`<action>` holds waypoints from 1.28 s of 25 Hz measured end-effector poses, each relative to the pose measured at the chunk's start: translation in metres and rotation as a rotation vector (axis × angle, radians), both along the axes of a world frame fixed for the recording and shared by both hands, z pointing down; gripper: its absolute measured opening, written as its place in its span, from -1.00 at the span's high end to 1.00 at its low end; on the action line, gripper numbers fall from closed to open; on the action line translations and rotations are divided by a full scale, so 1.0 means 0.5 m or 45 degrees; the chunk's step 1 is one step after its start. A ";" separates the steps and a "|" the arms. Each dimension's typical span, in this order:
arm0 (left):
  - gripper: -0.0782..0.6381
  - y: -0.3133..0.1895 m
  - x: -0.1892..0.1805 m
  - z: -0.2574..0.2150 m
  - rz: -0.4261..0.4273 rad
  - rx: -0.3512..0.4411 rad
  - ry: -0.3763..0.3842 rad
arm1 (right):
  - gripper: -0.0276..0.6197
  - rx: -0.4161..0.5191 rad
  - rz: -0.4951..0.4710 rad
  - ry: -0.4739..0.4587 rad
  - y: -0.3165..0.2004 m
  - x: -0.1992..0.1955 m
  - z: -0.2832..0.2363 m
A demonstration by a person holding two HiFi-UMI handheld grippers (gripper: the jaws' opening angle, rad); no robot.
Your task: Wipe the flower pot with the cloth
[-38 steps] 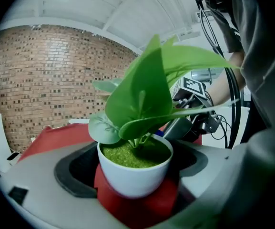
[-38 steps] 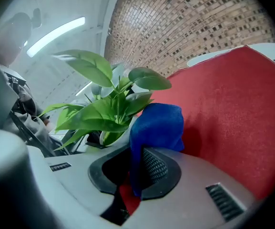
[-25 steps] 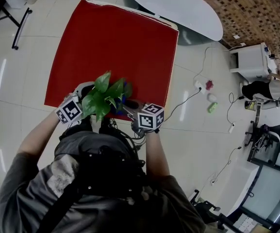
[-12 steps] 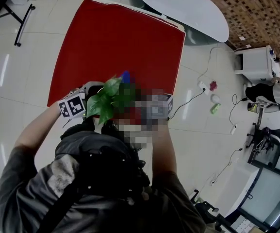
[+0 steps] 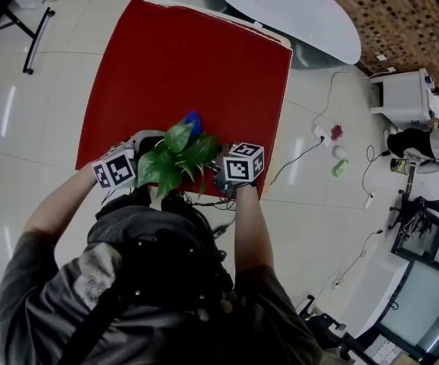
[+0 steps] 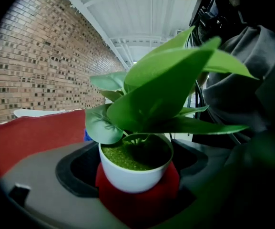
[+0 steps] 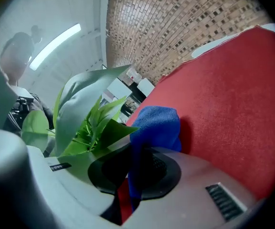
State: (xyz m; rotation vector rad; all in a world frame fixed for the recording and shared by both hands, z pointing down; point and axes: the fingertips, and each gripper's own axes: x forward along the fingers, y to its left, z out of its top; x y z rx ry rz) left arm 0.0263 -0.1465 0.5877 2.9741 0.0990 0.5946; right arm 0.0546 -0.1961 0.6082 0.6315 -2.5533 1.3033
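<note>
A white flower pot (image 6: 135, 171) with a leafy green plant (image 5: 175, 155) stands near the front edge of the red table (image 5: 181, 59). My left gripper (image 6: 133, 187) is shut on the pot, one jaw on each side of it; in the head view the left gripper (image 5: 128, 157) is at the plant's left. My right gripper (image 7: 132, 178) is shut on a blue cloth (image 7: 157, 124), which stands up out of the jaws beside the leaves (image 7: 87, 123). From above, the blue cloth (image 5: 192, 120) shows just beyond the plant and the right gripper (image 5: 227, 175) at its right. Leaves hide the pot there.
A white oval table (image 5: 280, 6) stands beyond the red one. Cables, a power strip (image 5: 313, 134) and small bottles (image 5: 333, 166) lie on the tiled floor to the right. A white cabinet (image 5: 400, 97) and a seated person are at far right.
My right gripper has moved forward and the blue cloth has gone from under the leaves to the plant's far side. The left gripper has kept its hold on the pot.
</note>
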 end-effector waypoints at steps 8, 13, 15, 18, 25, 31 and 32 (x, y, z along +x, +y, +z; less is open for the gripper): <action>-0.57 0.007 -0.012 -0.012 -0.126 0.072 0.028 | 0.73 0.065 0.262 0.033 0.023 0.056 -0.019; -0.57 0.021 -0.064 -0.006 -0.171 0.119 0.008 | 0.73 0.115 0.481 0.099 0.051 0.125 -0.035; -0.57 0.021 -0.100 -0.002 -0.243 0.092 0.002 | 0.73 0.152 0.577 0.148 0.062 0.158 -0.052; -0.57 -0.004 -0.176 -0.017 -0.462 0.034 0.034 | 0.73 0.230 0.722 0.242 0.078 0.207 -0.096; -0.52 -0.112 -0.281 -0.145 -0.859 0.055 0.212 | 0.73 0.577 1.040 0.557 0.096 0.286 -0.254; 0.19 -0.149 -0.279 -0.315 -1.000 0.181 0.410 | 0.73 0.891 1.125 0.534 0.084 0.238 -0.428; 0.31 -0.146 -0.280 -0.342 -1.024 0.203 0.443 | 0.73 0.927 1.118 0.527 0.084 0.231 -0.449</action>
